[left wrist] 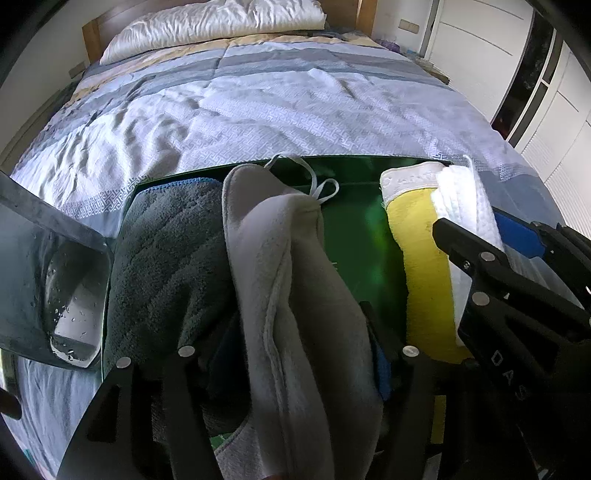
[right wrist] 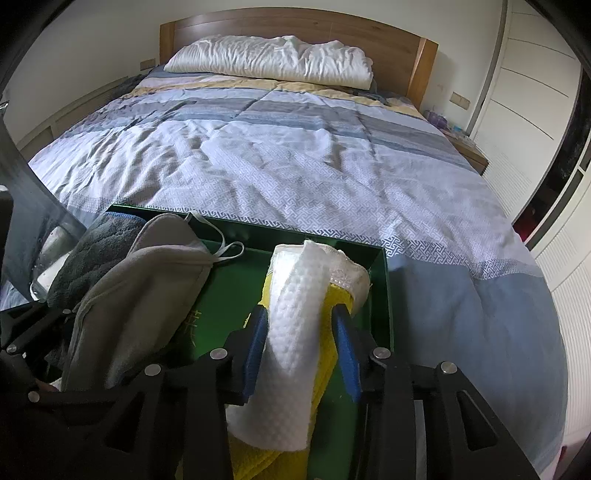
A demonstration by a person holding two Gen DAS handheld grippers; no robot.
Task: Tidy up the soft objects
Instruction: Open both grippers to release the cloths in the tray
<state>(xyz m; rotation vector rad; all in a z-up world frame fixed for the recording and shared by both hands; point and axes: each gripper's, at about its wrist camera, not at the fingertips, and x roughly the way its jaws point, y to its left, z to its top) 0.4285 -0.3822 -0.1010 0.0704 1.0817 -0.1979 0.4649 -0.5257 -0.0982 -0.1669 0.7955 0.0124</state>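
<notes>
Close in, the right gripper straddles a rolled white cloth that lies on a yellow cloth; its blue pads stand just off the roll on both sides, so the jaws look parted, not pinching. Beside it, the left gripper has a pale grey cloth draped up between its fingers; the fabric hides the pads, but the fingers stand wide and I judge the hold slack, though I cannot be sure. All of this sits inside a green box at the foot of the bed, with a dark grey towel packed along its left wall. Further off, a white pillow rests against the wooden headboard.

What could go wrong: the white roll may loosen and unwind once free, and the grey cloth's loop could catch on a finger as it backs out, dragging the cloth over the box edge.
</notes>
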